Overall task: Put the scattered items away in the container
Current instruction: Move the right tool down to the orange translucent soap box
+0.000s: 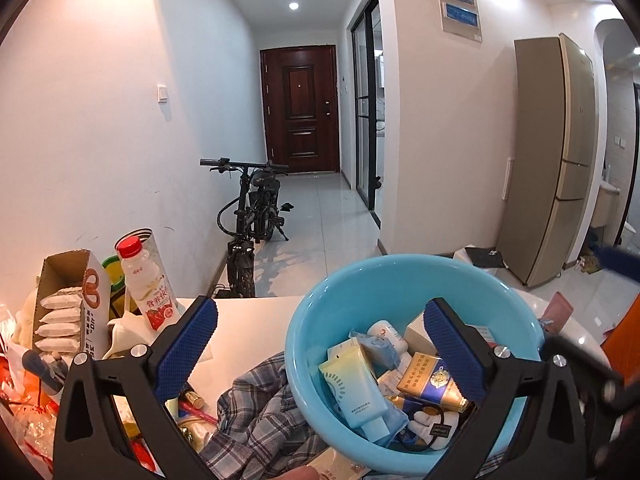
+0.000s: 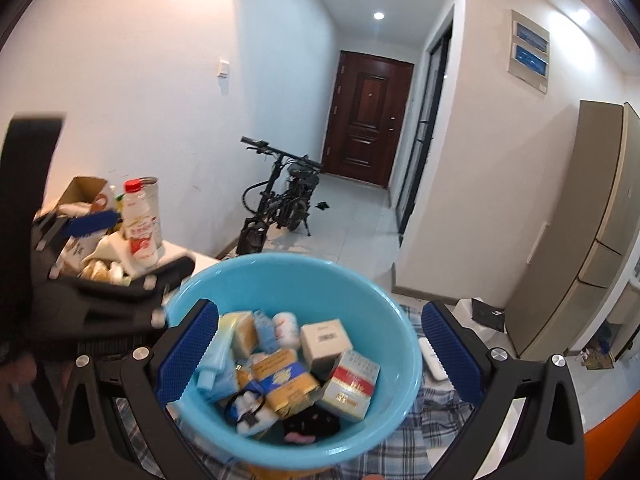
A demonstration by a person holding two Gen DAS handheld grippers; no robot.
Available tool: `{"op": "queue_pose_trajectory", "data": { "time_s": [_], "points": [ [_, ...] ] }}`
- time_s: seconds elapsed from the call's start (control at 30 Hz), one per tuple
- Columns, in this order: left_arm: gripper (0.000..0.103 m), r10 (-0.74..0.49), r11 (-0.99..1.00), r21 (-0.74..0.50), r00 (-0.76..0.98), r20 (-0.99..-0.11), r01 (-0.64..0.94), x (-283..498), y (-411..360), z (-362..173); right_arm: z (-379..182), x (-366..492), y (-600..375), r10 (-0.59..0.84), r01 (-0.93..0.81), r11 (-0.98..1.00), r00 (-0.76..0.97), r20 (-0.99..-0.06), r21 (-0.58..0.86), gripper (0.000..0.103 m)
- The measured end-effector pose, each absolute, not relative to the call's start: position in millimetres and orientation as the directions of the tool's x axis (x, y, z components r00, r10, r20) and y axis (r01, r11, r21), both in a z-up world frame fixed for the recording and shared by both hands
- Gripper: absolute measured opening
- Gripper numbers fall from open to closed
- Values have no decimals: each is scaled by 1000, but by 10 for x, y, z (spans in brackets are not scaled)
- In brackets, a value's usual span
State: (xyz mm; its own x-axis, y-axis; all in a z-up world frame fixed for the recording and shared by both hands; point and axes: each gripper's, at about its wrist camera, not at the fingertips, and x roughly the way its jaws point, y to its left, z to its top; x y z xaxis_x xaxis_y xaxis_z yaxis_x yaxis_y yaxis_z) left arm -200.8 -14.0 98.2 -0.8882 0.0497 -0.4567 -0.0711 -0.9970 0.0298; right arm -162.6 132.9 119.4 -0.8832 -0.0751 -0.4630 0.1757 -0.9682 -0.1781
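A light blue plastic basin (image 1: 348, 292) stands on a plaid cloth (image 1: 256, 404) on the white table. It also shows in the right wrist view (image 2: 288, 276). It holds several small items: a tube (image 1: 356, 388), a gold and blue packet (image 2: 286, 380), a white box (image 2: 326, 340), a red and white box (image 2: 352, 380). My left gripper (image 1: 320, 344) is open and empty over the basin's left rim. My right gripper (image 2: 320, 344) is open and empty, with the basin between its fingers. The left gripper's body shows blurred at the left of the right wrist view.
At the left stand a red-capped drink bottle (image 1: 146, 284), an open snack carton (image 1: 68, 304) and loose clutter (image 1: 28, 400). A white remote (image 2: 434, 358) lies right of the basin. A bicycle (image 1: 252, 216), a brown door and a fridge (image 1: 556, 152) stand beyond the table.
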Motion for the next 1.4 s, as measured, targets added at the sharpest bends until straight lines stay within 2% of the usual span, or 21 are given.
{"op": "queue_pose_trajectory", "data": {
  "time_s": [0.13,0.2,0.43,0.73,1.07,1.33,1.37,1.4],
  "points": [
    [103,54,-997,30,-888,-457,-76,-2003,-173,1008,996,-1236,1336,-63,174,-953,-914,-401,-247,103],
    [103,50,-997,36,-890,-453,-75,-1987,-177,1017,827,-1097,1327,-36,157,-949,-916,-399,-275,103],
    [103,54,-997,31,-899,-434,-74,-1890,-191,1099,64,-1000,1437,-24,199,-949,-818,-575,-244,103],
    [103,35,-998,25,-911,-412,-50,-1850,-294,1173,-428,-1543,1618,-145,330,-933,-707,-693,-142,103],
    [103,10,-999,25,-899,-438,-24,-1969,-379,1095,-719,-1749,1667,-216,386,-920,-648,-731,-70,103],
    [103,-3,-998,62,-891,-455,-28,-2010,-285,1024,-869,-1866,1799,-244,360,-933,-598,-763,16,103],
    [103,-3,-997,65,-890,-455,-30,-2011,-274,1021,-879,-1883,1829,-253,353,-935,-591,-766,36,101],
    [103,-3,-997,68,-890,-455,-31,-2012,-264,1020,-889,-1900,1865,-272,349,-935,-582,-766,67,94]
  ]
}}
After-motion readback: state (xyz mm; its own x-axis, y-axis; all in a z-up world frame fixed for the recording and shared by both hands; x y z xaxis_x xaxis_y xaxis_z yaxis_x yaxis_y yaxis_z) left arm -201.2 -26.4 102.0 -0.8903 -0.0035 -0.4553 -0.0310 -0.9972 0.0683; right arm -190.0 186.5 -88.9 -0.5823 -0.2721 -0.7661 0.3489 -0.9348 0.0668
